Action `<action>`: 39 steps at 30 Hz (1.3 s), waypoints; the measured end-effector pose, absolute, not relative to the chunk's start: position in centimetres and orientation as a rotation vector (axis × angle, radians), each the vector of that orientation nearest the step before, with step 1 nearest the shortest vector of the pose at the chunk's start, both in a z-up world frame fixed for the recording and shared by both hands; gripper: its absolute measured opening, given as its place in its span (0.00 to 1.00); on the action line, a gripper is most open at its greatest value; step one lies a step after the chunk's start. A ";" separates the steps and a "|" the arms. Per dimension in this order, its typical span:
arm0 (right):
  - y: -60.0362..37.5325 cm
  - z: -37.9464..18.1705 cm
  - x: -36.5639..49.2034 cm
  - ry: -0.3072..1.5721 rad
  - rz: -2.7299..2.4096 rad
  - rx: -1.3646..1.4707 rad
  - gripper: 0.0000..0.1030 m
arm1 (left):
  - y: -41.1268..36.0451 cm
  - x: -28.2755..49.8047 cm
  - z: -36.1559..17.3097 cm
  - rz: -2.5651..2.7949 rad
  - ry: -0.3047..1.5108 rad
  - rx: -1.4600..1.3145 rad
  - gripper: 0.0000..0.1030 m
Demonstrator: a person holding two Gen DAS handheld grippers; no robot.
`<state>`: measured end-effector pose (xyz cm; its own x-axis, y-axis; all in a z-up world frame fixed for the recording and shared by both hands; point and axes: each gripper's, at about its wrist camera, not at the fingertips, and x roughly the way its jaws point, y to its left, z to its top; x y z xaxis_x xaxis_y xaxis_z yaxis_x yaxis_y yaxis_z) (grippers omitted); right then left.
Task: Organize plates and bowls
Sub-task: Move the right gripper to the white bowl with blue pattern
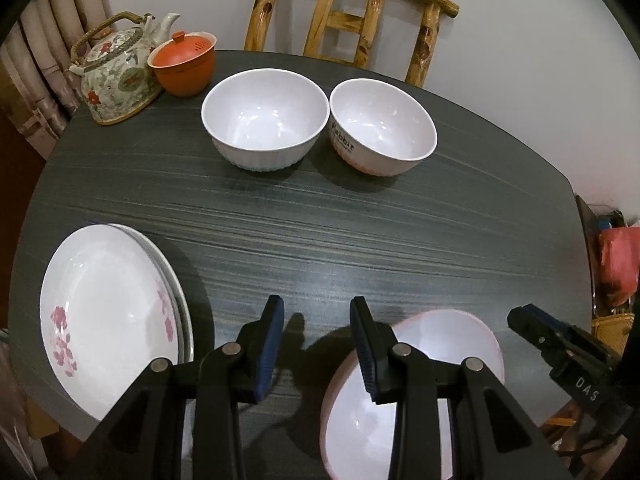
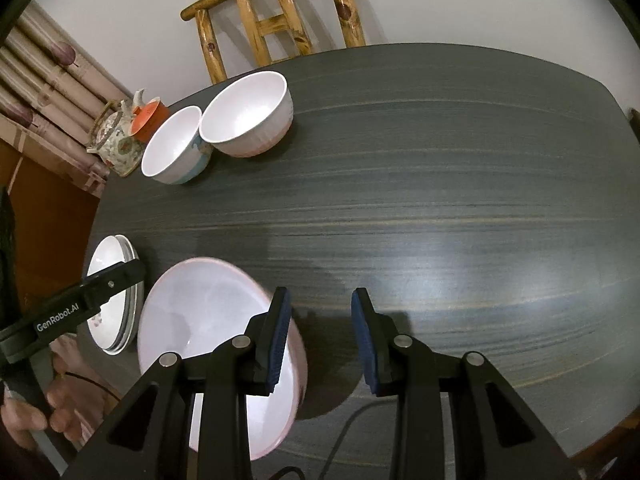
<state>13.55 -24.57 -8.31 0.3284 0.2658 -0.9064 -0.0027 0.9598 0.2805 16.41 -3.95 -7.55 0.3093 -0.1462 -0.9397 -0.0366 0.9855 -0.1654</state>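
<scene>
Two white bowls stand side by side at the far side of the dark table (image 1: 320,232): a ribbed one (image 1: 262,118) and one with black lettering (image 1: 382,126); both also show in the right wrist view (image 2: 172,150) (image 2: 246,114). A stack of flowered white plates (image 1: 108,312) lies near left, and shows in the right wrist view (image 2: 114,292). A pink-rimmed bowl (image 1: 436,344) (image 2: 208,328) sits near the front edge. My left gripper (image 1: 318,344) is open and empty, its right finger over that bowl's rim. My right gripper (image 2: 322,344) is open and empty, its left finger over the bowl's right rim.
A flowered teapot (image 1: 116,72) and an orange lidded cup (image 1: 184,64) stand at the far left corner. A wooden chair (image 1: 348,16) stands behind the table. Curtains hang at left. The table's right half (image 2: 460,200) is bare.
</scene>
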 end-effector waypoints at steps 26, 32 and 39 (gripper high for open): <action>-24.0 -7.6 25.4 1.227 0.271 0.160 0.30 | -3.8 26.5 -7.9 -0.129 1.268 -0.477 0.34; -24.0 -7.7 27.7 1.212 0.305 0.175 0.30 | -3.5 28.0 -8.1 -0.103 1.249 -0.536 0.34; -22.9 -8.3 30.3 1.218 0.314 0.152 0.30 | -3.7 30.1 -9.6 -0.070 1.276 -0.572 0.33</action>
<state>30.30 -22.93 -8.29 0.3090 0.3174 -0.8965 -0.1556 0.9468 0.2816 30.08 -3.67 -9.62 0.3086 -0.3581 -0.8812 -0.2597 0.8596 -0.4402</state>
